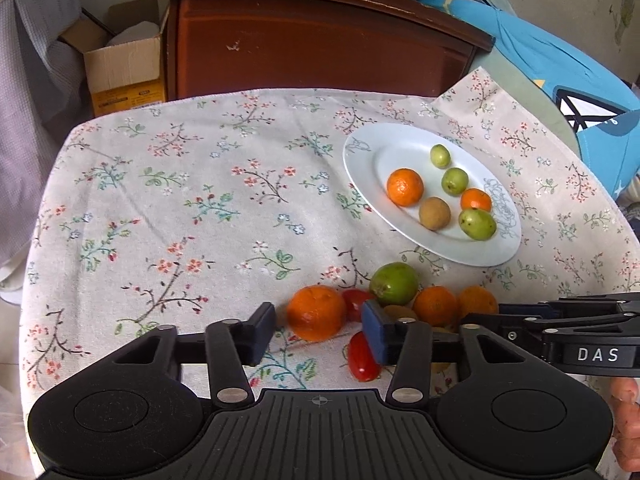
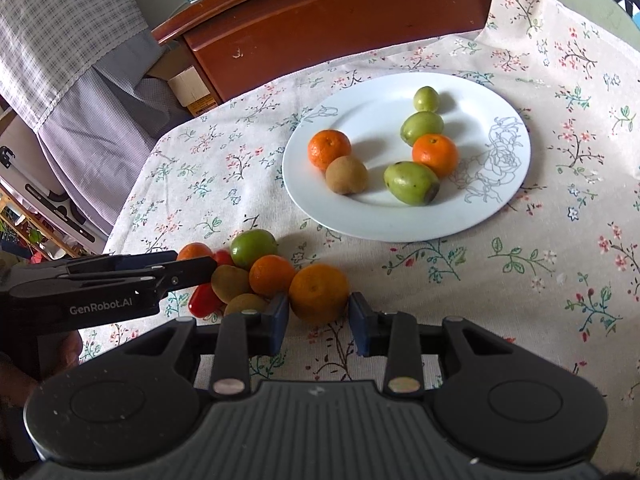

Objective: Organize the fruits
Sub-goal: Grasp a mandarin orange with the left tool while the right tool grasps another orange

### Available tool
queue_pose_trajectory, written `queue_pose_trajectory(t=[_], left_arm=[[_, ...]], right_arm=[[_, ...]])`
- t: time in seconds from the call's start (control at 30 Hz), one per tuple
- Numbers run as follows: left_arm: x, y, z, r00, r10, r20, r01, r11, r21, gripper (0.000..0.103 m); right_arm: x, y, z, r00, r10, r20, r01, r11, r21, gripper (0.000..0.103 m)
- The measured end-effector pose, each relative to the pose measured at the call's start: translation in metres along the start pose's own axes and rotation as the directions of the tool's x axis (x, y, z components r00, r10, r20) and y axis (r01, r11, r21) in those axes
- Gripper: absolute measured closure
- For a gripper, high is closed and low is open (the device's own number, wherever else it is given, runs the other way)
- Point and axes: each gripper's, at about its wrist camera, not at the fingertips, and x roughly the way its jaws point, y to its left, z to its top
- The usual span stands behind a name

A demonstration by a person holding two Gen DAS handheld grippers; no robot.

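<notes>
Loose fruit lies clustered on the floral tablecloth. My left gripper is open, and an orange sits between its blue pads with small gaps on both sides. Red tomatoes, a green fruit and a kiwi lie just right of it. My right gripper is shut on another orange at the right end of the cluster, both pads against its sides. A white plate further back holds two oranges, a kiwi and three green fruits.
A brown wooden cabinet stands behind the table, with an open cardboard box to its left. Blue fabric lies at the back right. A hand shows at the right edge. The tablecloth drapes over the table's rounded left edge.
</notes>
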Motion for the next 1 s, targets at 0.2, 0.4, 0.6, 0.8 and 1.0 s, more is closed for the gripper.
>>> queue_pose_trajectory(t=[0.2,0.4,0.6,0.8,1.0], left_arm=[[0.001,-0.004,-0.002,1.0,0.012,-0.003,-0.012,1.0,0.019,0.069],[-0.003,-0.007,0.0,0.999,0.035,0.005,-0.035,0.999,0.029,0.073],[-0.007,-0.011,0.001,0.999,0.041,0.016,-0.042,0.998,0.038,0.074],[-0.015,-0.014,0.004,0.997,0.058,0.046,-0.06,0.997,0.041,0.074],[-0.025,-0.017,0.01,0.993,0.073,0.095,-0.076,0.996,0.036,0.074]], right_arm=[[0.0,0.0,0.001,1.0,-0.002,0.002,0.002,1.0,0.002,0.071],[-0.002,-0.002,0.003,1.0,-0.004,0.011,0.003,1.0,0.014,0.071],[-0.003,-0.002,0.003,1.0,0.0,0.012,0.0,1.0,0.016,0.071],[-0.005,-0.003,0.005,1.0,-0.001,0.022,0.0,1.0,0.025,0.071],[-0.012,-0.004,0.011,0.999,0.011,0.051,-0.013,0.999,0.037,0.071]])
